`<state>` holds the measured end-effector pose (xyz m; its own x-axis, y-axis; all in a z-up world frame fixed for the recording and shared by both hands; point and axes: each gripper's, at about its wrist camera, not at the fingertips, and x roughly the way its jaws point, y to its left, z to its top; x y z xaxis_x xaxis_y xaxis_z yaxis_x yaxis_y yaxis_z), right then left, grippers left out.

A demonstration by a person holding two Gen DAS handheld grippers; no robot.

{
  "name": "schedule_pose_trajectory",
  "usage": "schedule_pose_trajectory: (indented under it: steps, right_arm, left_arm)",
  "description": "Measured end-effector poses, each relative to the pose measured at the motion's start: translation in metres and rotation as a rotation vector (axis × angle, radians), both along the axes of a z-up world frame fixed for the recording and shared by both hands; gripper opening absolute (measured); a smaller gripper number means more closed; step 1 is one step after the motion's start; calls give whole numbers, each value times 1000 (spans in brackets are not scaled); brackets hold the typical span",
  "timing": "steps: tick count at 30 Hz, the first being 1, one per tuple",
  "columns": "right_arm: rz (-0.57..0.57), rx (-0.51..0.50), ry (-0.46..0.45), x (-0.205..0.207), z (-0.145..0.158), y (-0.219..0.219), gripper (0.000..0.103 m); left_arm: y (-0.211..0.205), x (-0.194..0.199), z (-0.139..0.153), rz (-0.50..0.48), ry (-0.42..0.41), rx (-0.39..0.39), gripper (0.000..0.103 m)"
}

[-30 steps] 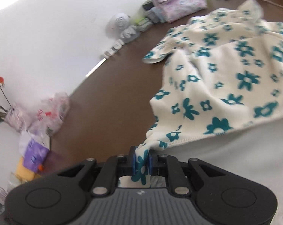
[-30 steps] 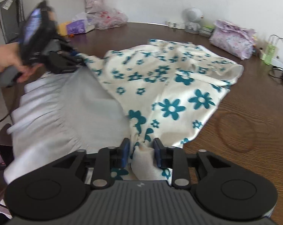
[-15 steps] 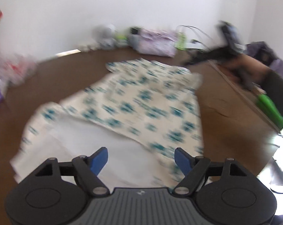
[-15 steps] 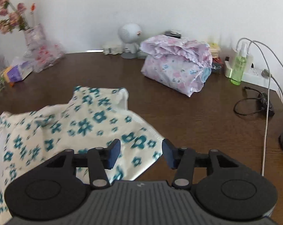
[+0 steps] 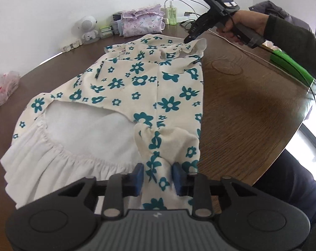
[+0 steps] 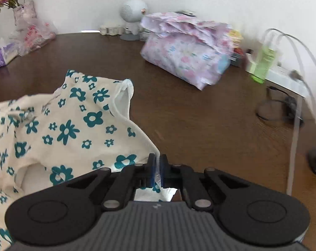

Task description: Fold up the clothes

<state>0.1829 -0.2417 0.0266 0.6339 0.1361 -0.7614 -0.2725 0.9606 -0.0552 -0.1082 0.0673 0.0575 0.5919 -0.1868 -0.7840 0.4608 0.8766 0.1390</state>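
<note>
— Closest in, what has the left gripper [image 5: 158, 176] got?
— Bunched floral cloth between its blue pads [image 5: 138, 175]; jaws closing on a gathered fold of the dress [image 5: 137, 83]. Cloth fills the gap and runs back under the gripper body.
— And the right gripper [image 6: 157, 168]?
— Pinched tight on a thin edge of the same dress, pads almost meeting, white cloth showing behind them. In the left view a hand [image 5: 239, 26] in a dark sleeve holds it at the dress's far corner.
— Where does the dress lie?
— Spread on the brown wooden table [image 5: 241, 104], cream with teal flowers, white ruffled skirt part nearest the left gripper.
— Farther back?
— Folded pink floral bundle [image 6: 185, 50], well apart from the dress. Beyond it a small white round-headed gadget [image 6: 134, 13], a green bottle [image 6: 262, 64] among cables, flowers in a wrapped vase [image 6: 24, 14] by the wall.
</note>
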Motion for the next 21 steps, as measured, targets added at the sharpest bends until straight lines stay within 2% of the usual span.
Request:
schedule_pose_trajectory:
  steps: [2,4,6,9,11,12,13,14,15,16,17,18,21]
  right_arm:
    - [-63,-7,-3,-27,0,-18,3]
    - [-130,2,-3,-58,-2,-37,3]
    - [-192,-2,-10,-97,-5,-52,3]
    - [-242,13,-1,-156,-4,-58,3]
    - [-245,27,4,-186,-1,-55,4]
    - [-247,54,-5,-201,3,-55,5]
    - [-243,90,-20,-212,8,-58,6]
    - [-231,139,-50,-221,16,-63,8]
    - [-216,187,-80,-230,23,-68,17]
    - [-190,231,-106,-233,30,-71,29]
    - [-160,261,-117,-232,34,-71,37]
    - [-128,283,-126,-230,37,-69,43]
    - [5,253,-116,-223,38,-42,43]
  left_arm:
    - [14,4,0,-14,-18,66,19]
    - [27,9,0,-28,-36,132,18]
    - [48,18,0,-12,-57,164,18]
    - [78,28,3,16,-72,182,26]
    - [95,30,15,7,-41,120,32]
    - [101,28,23,21,-52,75,34]
    - [107,27,32,36,-64,30,45]
    - [110,27,39,64,-88,-23,61]
    - [109,29,44,89,-105,-77,66]
    - [105,32,45,83,-99,-122,67]
    - [100,36,45,75,-92,-166,67]
    - [88,43,43,46,-80,-174,67]
    - [60,48,27,-21,-81,-100,66]
